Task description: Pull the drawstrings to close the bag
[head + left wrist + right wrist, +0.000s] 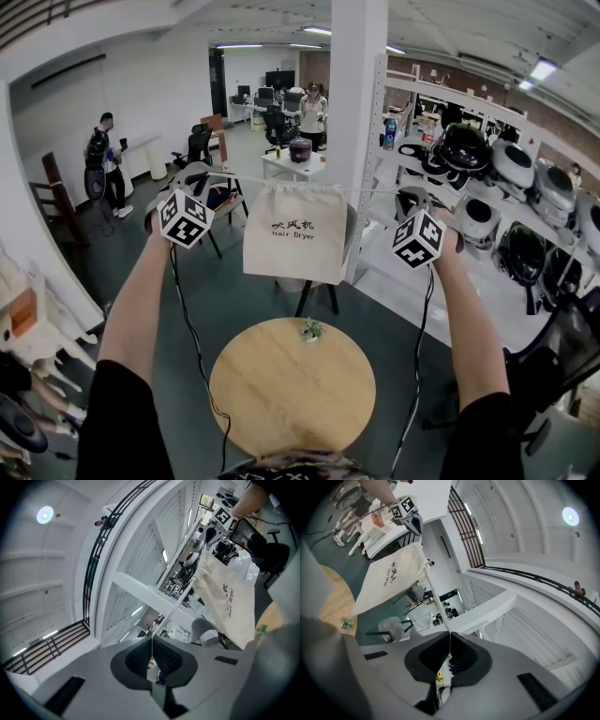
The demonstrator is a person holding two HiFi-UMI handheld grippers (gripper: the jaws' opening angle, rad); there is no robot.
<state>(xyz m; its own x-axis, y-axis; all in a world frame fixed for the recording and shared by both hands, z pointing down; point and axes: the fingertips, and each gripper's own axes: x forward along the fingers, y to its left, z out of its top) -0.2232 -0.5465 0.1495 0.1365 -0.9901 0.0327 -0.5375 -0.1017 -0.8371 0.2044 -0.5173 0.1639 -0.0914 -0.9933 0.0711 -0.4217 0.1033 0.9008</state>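
A cream drawstring bag (295, 234) printed "Hair Dryer" hangs in the air between my two grippers, its mouth gathered tight at the top. A white drawstring (244, 178) runs out level to each side. My left gripper (200, 172) is shut on the left cord end and my right gripper (405, 193) on the right end. In the left gripper view the cord (176, 609) leaves the shut jaws of my left gripper (151, 637) toward the bag (227, 604). In the right gripper view the cord (436, 602) runs from the right gripper (450, 633) to the bag (391, 581).
A round wooden table (272, 403) with a small plant (311, 329) stands below the bag. A white pillar (359, 94) and a chair are behind it. Shelves of helmets (487, 178) line the right. A person (105, 159) stands at far left.
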